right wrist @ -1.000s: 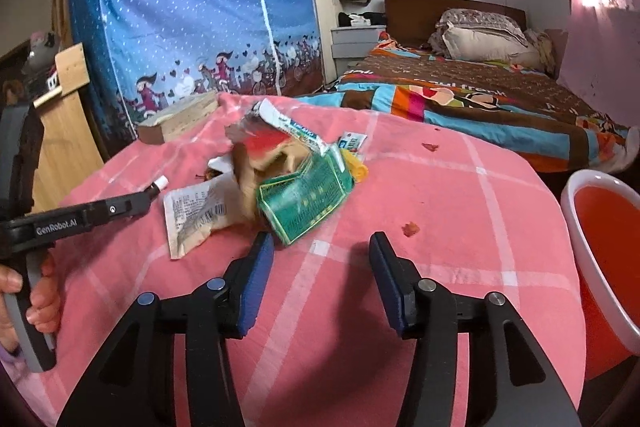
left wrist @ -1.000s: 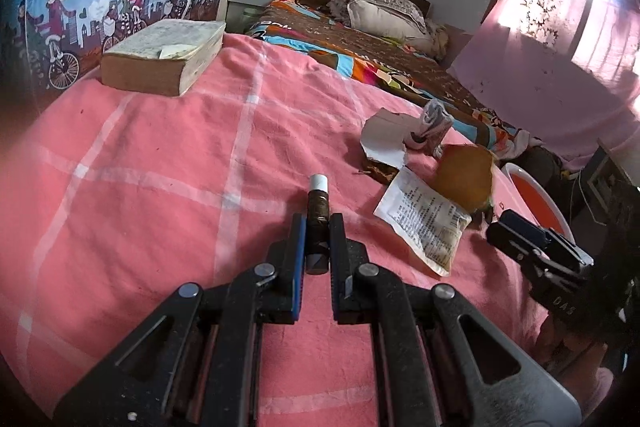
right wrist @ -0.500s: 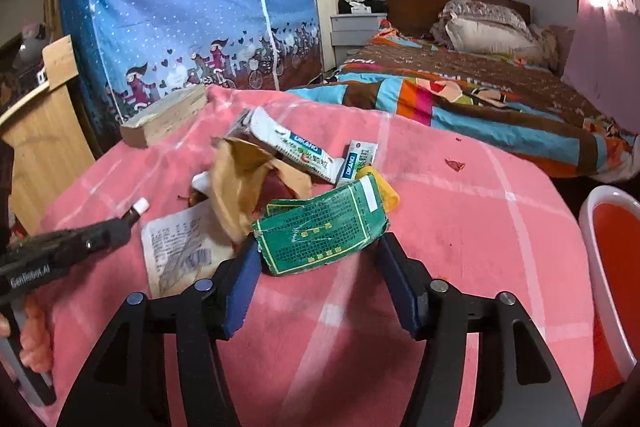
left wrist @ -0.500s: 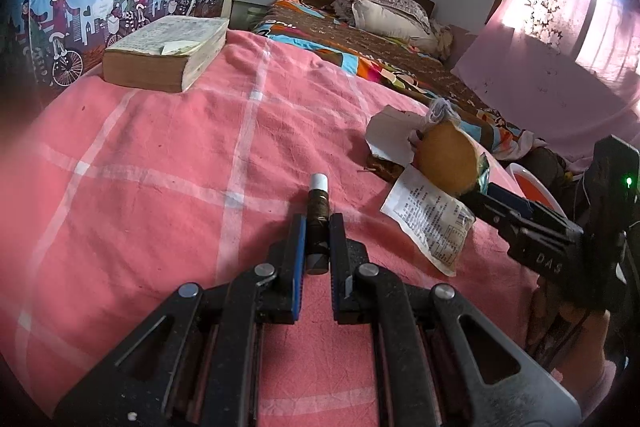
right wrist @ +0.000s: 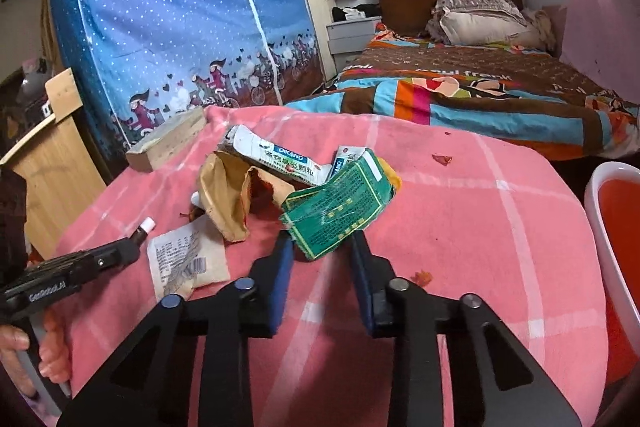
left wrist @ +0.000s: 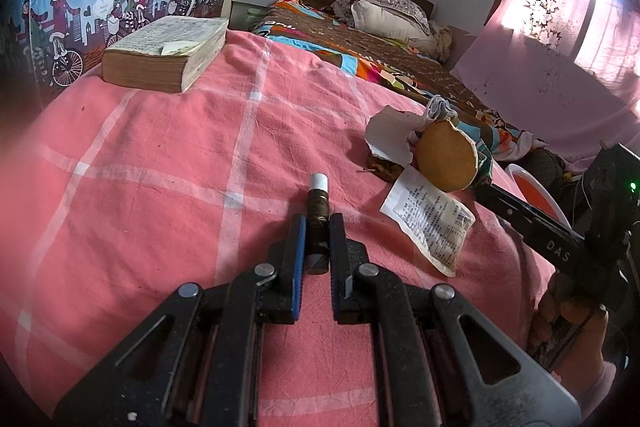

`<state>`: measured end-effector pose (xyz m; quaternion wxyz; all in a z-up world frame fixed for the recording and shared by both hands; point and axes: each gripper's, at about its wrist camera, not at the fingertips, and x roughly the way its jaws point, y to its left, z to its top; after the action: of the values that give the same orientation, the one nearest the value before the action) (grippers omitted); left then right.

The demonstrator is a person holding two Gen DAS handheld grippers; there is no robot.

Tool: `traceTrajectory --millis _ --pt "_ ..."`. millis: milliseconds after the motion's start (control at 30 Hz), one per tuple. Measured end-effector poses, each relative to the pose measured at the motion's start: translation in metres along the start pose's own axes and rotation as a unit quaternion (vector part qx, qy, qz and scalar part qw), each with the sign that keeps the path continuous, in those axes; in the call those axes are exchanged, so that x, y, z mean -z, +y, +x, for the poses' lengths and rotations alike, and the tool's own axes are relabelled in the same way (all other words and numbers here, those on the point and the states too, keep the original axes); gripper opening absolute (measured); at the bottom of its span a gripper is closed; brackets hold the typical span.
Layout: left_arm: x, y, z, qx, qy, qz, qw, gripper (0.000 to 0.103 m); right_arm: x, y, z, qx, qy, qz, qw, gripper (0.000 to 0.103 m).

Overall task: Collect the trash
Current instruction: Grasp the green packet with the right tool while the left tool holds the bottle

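My left gripper (left wrist: 317, 227) is shut on a small brown vial with a white cap (left wrist: 318, 205), held just above the pink tablecloth (left wrist: 160, 155). The vial also shows in the right wrist view (right wrist: 143, 229). My right gripper (right wrist: 322, 247) has its jaws closed on the near end of a crumpled green packet (right wrist: 340, 209). Behind it lie a torn brown paper bag (right wrist: 224, 197), a white DIKANG box (right wrist: 276, 161) and a flat printed sachet (right wrist: 186, 261). In the left wrist view the sachet (left wrist: 430, 219) and the brown bag (left wrist: 448, 161) lie at the right.
A thick old book (left wrist: 164, 53) lies at the table's far left edge. A red plastic bin (right wrist: 618, 227) stands beside the table on the right. Small red scraps (right wrist: 442, 159) lie on the cloth. A bed (right wrist: 480, 95) and a blue fabric wardrobe (right wrist: 180, 19) stand beyond.
My right gripper moved forward to the trash pile and closed its jaws around the green packet. My left gripper stayed in place, holding the vial.
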<state>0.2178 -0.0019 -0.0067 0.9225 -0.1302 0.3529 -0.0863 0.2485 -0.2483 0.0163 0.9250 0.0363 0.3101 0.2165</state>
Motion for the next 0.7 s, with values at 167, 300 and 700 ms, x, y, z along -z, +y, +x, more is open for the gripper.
traceTrajectory --millis 167,300,700 --pt "0.0 0.002 -0.001 0.005 -0.001 -0.004 1.0 0.017 0.009 -0.002 -0.016 0.017 -0.008 0.001 1.0 0.014" --pt "-0.001 0.003 0.0 0.009 -0.001 -0.007 0.9999 0.017 0.01 -0.003 -0.026 0.036 -0.019 -0.002 0.999 0.016" --pt "-0.003 0.011 0.001 0.024 -0.002 -0.024 0.9994 0.017 -0.027 -0.017 0.016 0.028 -0.002 0.093 0.995 0.058"
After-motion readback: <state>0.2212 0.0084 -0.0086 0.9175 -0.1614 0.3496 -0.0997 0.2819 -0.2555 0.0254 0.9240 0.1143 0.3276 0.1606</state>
